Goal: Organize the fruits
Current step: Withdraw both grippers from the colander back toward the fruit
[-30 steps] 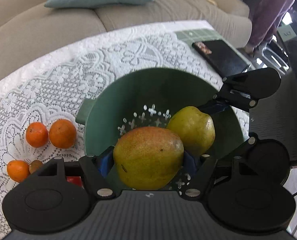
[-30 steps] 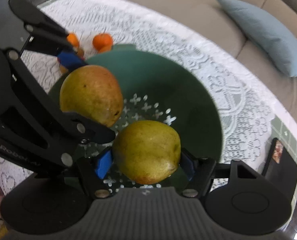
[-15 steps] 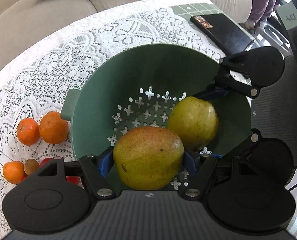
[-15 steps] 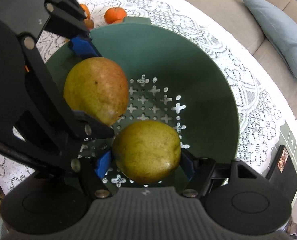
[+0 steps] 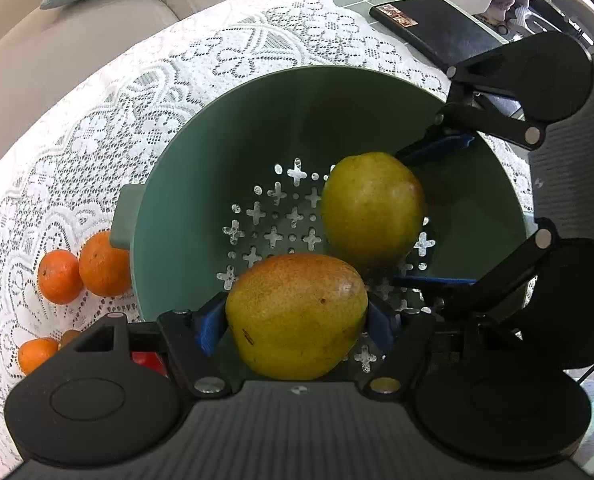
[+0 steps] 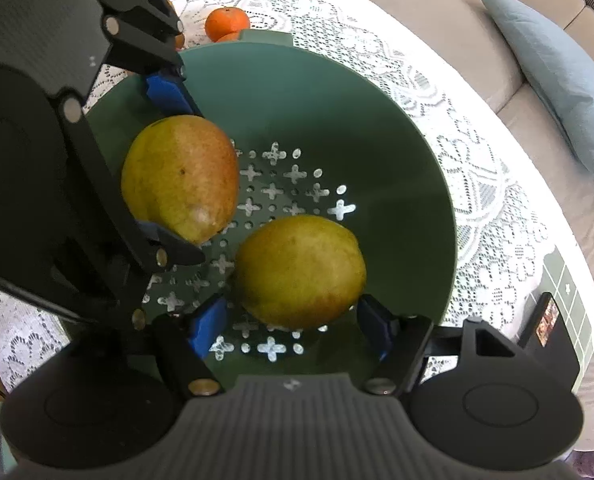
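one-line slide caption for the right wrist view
Both tongs hold a mango each over the green colander.

Green colander, cross-shaped white-showing holes. Two yellow-green mangoes, one blushed orange-red, other plainer. Orange tangerines at nine o'clock. White floral lace tablecloth. Pale blue cushion.

A: Can we pass inside the green colander?
B: Barely; both mangoes and our two grippers crowd its bottom. Its far wall stays free.
A: Outside?
B: Oranges block the handle side; the lace tablecloth beyond lies open.
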The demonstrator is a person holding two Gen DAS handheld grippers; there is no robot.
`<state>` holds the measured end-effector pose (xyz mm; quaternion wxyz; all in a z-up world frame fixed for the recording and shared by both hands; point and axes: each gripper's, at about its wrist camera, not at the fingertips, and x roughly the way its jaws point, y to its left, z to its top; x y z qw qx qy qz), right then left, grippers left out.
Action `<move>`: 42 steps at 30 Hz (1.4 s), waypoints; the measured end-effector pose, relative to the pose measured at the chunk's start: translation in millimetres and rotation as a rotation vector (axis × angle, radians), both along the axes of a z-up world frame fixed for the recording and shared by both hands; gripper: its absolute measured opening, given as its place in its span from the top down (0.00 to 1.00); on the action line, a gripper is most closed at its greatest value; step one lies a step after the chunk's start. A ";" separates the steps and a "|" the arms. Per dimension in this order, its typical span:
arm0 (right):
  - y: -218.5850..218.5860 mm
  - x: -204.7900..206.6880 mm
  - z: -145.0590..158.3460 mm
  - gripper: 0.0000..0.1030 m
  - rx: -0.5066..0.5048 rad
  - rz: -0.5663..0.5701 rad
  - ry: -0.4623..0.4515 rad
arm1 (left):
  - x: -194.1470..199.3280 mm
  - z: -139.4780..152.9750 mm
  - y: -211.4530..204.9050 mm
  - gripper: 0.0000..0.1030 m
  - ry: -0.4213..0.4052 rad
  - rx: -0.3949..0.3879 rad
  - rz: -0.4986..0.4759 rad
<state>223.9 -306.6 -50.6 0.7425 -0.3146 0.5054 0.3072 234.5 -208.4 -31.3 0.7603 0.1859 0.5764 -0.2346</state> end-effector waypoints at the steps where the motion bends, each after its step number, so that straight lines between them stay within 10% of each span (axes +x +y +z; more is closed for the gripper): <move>1: 0.4 -0.7 0.9 0.34 -0.004 -0.001 -0.004 | 0.5 0.0 0.4 0.21 0.001 -0.001 -0.002; 22: 1.3 -14.6 36.1 0.24 0.004 -0.062 -0.103 | -16.8 42.6 26.8 0.20 -0.062 -0.108 -0.004; 30: 17.1 -44.4 62.5 0.24 0.196 -0.184 -0.286 | -46.2 86.5 86.9 0.20 -0.231 -0.296 0.117; 42: 71.2 -99.6 60.0 0.24 0.587 -0.298 -0.424 | -99.1 95.8 183.3 0.23 -0.556 -0.356 0.366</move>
